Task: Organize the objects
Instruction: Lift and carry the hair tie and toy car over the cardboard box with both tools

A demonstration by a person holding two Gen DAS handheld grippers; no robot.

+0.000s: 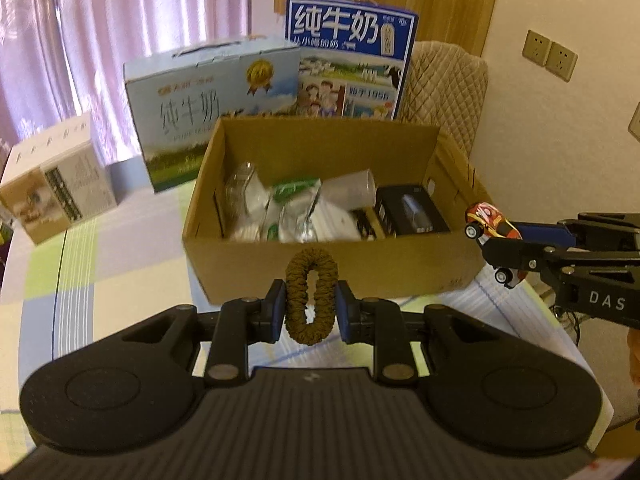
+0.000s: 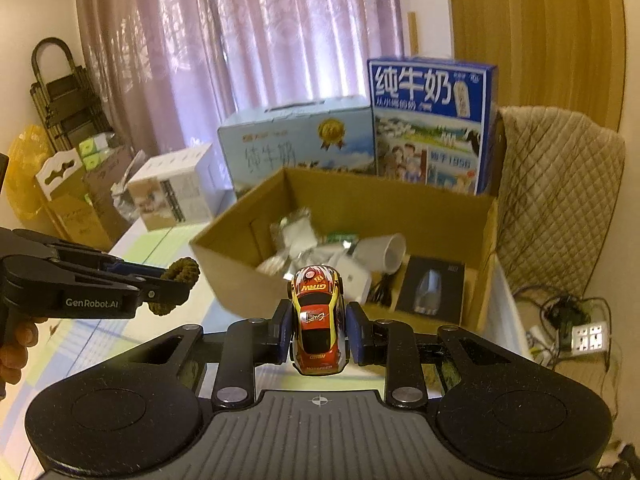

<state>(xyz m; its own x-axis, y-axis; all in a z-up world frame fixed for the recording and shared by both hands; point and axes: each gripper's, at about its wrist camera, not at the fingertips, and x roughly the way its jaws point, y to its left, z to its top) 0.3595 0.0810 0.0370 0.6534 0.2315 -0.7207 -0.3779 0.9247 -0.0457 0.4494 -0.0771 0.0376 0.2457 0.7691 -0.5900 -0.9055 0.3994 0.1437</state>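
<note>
My left gripper (image 1: pixel 311 309) is shut on a brown hair scrunchie (image 1: pixel 311 280), held above the table just in front of an open cardboard box (image 1: pixel 320 258). My right gripper (image 2: pixel 318 330) is shut on a red and yellow toy car (image 2: pixel 318 316), held near the box's right front corner. The box (image 2: pixel 236 276) holds plastic bags, a white cup (image 1: pixel 354 188) and a black packet (image 1: pixel 412 210). The right gripper with the car (image 1: pixel 492 222) shows at the right of the left wrist view. The left gripper with the scrunchie (image 2: pixel 176 280) shows at the left of the right wrist view.
Two milk cartons (image 1: pixel 212 108) (image 1: pixel 352 60) stand behind the box, a white carton (image 1: pixel 56 184) at the far left. The table has a checked cloth (image 1: pixel 100 264). A quilted chair (image 2: pixel 560 200) is right of the box. A power strip and cables (image 2: pixel 576 336) lie on the floor.
</note>
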